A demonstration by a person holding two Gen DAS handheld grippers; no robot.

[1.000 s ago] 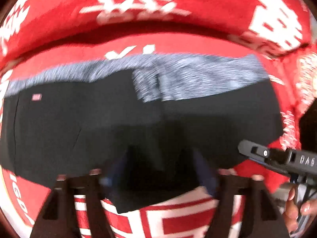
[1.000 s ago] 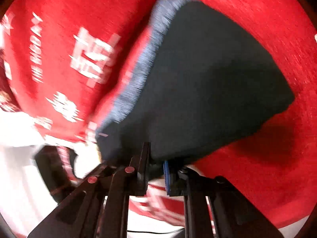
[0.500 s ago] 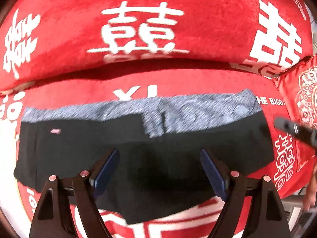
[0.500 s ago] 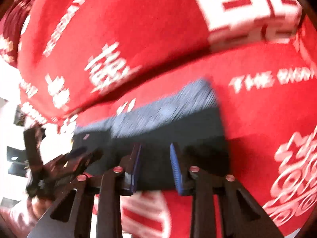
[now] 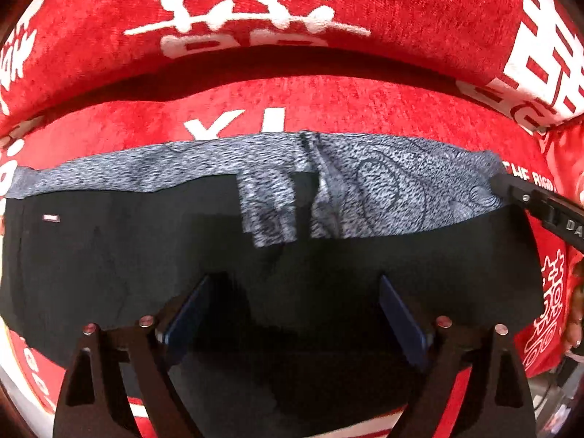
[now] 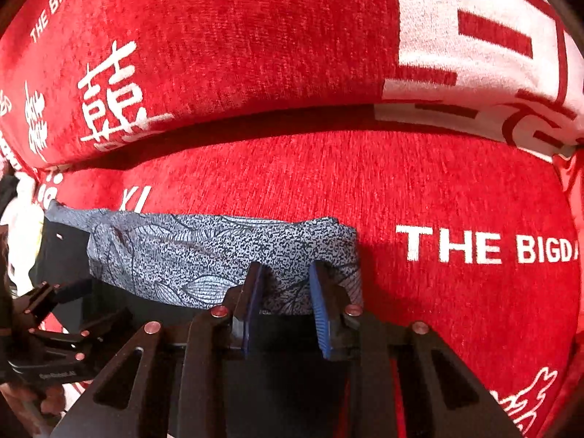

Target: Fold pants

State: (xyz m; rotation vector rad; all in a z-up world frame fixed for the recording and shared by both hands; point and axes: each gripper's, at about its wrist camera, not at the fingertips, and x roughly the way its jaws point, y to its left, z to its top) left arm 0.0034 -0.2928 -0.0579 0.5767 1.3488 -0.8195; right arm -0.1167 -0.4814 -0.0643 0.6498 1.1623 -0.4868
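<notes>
The black pants point(image 5: 127, 255) lie folded flat on the red sofa seat point(image 5: 328, 106), with a grey patterned waistband point(image 5: 383, 189) along the far edge. My left gripper point(image 5: 295, 310) is wide open, low over the near middle of the pants, holding nothing. My right gripper point(image 6: 286, 299) is open with a narrower gap over the right end of the waistband point(image 6: 164, 255); its tip point(image 5: 540, 204) shows at the right of the left wrist view. The left gripper point(image 6: 47, 335) shows at the lower left of the right wrist view.
A red sofa back cushion point(image 5: 419, 11) with white characters rises behind the seat. Another red cushion point(image 5: 562, 157) sits at the right. The seat point(image 6: 456, 189) to the right of the pants carries white lettering. The sofa's front edge is near the grippers.
The right gripper let go of the pants, which dropped flat onto the seat, and it moved over the waistband's right end. The left gripper drew back, then came lower over the pants.
</notes>
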